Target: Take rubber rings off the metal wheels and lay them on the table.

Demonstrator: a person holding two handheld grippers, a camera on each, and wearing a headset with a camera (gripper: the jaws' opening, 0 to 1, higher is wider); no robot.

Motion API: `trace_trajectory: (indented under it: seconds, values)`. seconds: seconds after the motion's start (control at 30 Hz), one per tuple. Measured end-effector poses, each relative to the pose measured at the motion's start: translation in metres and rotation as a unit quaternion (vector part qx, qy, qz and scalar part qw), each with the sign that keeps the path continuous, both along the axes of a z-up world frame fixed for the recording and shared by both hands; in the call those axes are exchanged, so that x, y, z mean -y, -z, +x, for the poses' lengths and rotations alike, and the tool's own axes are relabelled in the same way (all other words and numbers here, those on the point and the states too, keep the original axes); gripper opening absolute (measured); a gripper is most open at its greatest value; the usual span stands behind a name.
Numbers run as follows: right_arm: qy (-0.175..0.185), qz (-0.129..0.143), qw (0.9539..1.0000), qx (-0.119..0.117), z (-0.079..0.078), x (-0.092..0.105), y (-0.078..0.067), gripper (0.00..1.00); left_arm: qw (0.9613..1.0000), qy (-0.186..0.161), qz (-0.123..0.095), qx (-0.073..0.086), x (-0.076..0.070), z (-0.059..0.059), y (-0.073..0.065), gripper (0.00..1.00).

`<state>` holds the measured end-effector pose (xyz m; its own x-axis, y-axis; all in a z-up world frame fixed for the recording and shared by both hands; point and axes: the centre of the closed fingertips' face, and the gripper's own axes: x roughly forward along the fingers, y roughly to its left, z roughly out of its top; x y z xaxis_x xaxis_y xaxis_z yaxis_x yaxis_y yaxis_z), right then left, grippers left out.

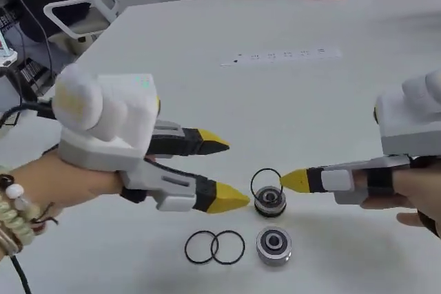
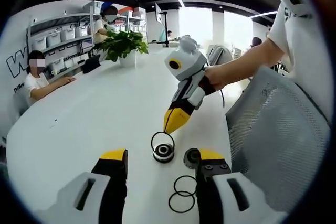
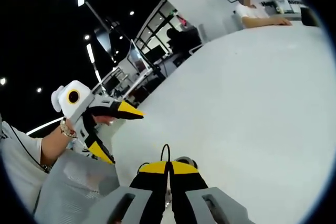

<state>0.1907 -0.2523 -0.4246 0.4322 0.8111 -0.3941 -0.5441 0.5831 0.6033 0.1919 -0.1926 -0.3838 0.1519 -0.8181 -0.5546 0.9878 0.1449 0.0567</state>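
Head view. Your left gripper (image 1: 224,170) comes in from the left, fingers apart and holding nothing, its lower tip just beside a metal wheel (image 1: 270,202) on the white worktop (image 1: 275,101). Your right gripper (image 1: 293,180) comes in from the right, fingers together and pinching the right edge of a rubber ring (image 1: 252,181). The ring stands upright over that wheel, with its lower edge at the wheel's top. A second wheel (image 1: 273,246) sits nearer you, and two loose rings (image 1: 214,247) lie flat and overlapping just to its left.

Left gripper view. Your own fingers (image 2: 113,163) are spread wide, with the metal wheel (image 2: 163,152) ahead between them. The right gripper (image 2: 172,121) points down at the raised rubber ring (image 2: 163,132). The second wheel (image 2: 190,158) is by the right finger, the two loose rings (image 2: 183,193) closer in.

Right gripper view. The fingers (image 3: 155,169) are closed, and the rubber ring (image 3: 166,153) shows as a thin dark line rising from the tips. The metal wheel (image 3: 185,161) is just behind them. The left gripper (image 3: 119,135) stands open to the left.
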Motion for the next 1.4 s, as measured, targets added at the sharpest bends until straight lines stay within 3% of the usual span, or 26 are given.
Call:
trace_trajectory:
  seconds: [0.1, 0.3, 0.4, 0.5, 0.7, 0.93, 1.13, 1.27, 1.4]
  values:
    - [-0.007, -0.006, 0.9999, 0.005, -0.004, 0.001, -0.002, 0.0, 0.9997, -0.012, 0.003, 0.021, -0.016, 0.0, -0.009, 0.58]
    - [-0.015, -0.007, 0.9999, 0.005, -0.011, 0.006, -0.009, 0.0, 0.9981, -0.052, -0.006, 0.032, -0.049, -0.004, -0.026, 0.64]
    - [-0.014, 0.002, 0.9999, 0.007, -0.014, 0.007, -0.017, 0.0, 0.9971, -0.071, -0.004, 0.027, -0.063, -0.01, -0.028, 0.69]
    - [-0.015, 0.005, 0.9998, 0.011, -0.016, 0.007, -0.023, 0.0, 0.9961, -0.082, -0.004, 0.032, -0.072, -0.016, -0.028, 0.72]
    - [-0.02, 0.015, 0.9995, 0.021, -0.022, 0.006, -0.042, 0.0, 0.994, -0.109, 0.004, 0.014, -0.095, -0.04, -0.021, 0.8]
    - [-0.027, 0.028, 0.9988, 0.029, -0.025, -0.001, -0.064, 0.0, 0.9928, -0.12, 0.003, -0.003, -0.105, -0.057, -0.014, 0.82]
    - [-0.043, 0.024, 0.998, 0.04, -0.026, -0.009, -0.074, 0.0, 0.9893, -0.145, -0.012, -0.013, -0.109, -0.057, -0.01, 0.82]
    - [-0.045, 0.032, 0.9975, 0.045, -0.024, -0.014, -0.082, 0.0, 0.9889, -0.146, -0.023, -0.018, -0.109, -0.063, -0.009, 0.83]
    - [-0.048, 0.036, 0.997, 0.048, -0.022, -0.019, -0.086, 0.0, 0.9867, -0.158, -0.03, -0.023, -0.11, -0.061, -0.008, 0.84]
